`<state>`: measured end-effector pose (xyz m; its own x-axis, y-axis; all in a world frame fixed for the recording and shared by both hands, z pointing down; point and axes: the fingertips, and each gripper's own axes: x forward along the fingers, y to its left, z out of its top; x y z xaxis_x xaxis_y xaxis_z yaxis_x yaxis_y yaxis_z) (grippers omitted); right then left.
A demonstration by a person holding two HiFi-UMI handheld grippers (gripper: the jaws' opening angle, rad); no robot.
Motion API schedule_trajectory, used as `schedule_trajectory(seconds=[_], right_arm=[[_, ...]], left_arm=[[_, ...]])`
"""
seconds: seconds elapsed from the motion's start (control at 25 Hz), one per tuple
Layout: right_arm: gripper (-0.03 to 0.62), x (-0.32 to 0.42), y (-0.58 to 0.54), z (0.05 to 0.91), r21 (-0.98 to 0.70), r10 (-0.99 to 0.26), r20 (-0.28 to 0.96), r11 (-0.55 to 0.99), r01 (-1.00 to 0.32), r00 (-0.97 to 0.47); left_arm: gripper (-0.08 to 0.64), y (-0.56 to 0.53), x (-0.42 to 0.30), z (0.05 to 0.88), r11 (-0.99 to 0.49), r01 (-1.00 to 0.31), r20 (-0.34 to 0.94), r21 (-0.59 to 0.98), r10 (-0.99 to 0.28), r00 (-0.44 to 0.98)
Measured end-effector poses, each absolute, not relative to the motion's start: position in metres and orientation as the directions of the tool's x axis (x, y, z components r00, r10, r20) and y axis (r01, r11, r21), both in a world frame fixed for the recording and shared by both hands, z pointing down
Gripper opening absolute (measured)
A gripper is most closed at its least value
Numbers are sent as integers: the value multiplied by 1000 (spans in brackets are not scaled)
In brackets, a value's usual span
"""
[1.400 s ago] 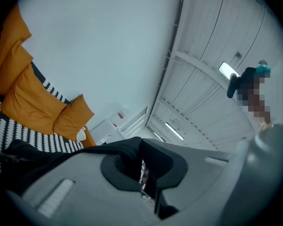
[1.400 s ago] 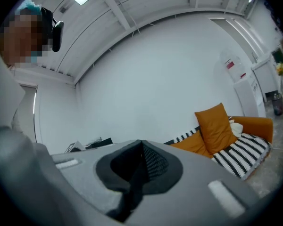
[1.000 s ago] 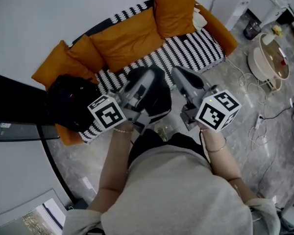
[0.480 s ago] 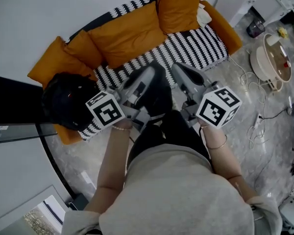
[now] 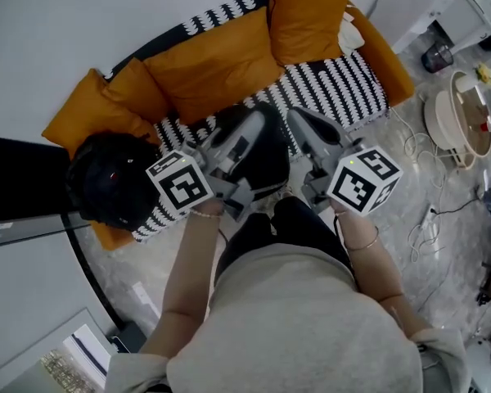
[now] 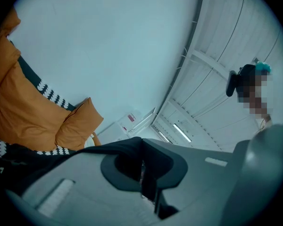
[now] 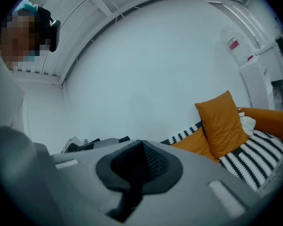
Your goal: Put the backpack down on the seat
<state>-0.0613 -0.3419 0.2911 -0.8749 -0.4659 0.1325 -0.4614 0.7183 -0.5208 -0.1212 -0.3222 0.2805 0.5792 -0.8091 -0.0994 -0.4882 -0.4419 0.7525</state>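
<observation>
Both left claw (image 5: 247, 129) and right claw (image 5: 304, 128) clamped on black fabric backpack (image 5: 266, 160); carried closer to striped sofa seat (image 5: 344, 84), lowering remains.

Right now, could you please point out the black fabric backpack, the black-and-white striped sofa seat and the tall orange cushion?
black fabric backpack (image 5: 272, 158): head view, middle of its dark body.
black-and-white striped sofa seat (image 5: 344, 84): head view, bare stripes, right end.
tall orange cushion (image 5: 307, 15): head view, centre of its face.

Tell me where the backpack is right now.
In the head view the backpack hangs at centre, pinched between the left claw and right claw, at the front edge of the striped sofa seat.
</observation>
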Motion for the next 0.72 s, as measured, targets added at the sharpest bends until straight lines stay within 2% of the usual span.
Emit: schedule_trajectory(seconds=[0.72], right_arm=[[3, -69, -531, 336, -578, -440, 193, 671, -464, -877]], left_arm=[[14, -520, -128, 307, -423, -479, -76, 769, -805, 588]])
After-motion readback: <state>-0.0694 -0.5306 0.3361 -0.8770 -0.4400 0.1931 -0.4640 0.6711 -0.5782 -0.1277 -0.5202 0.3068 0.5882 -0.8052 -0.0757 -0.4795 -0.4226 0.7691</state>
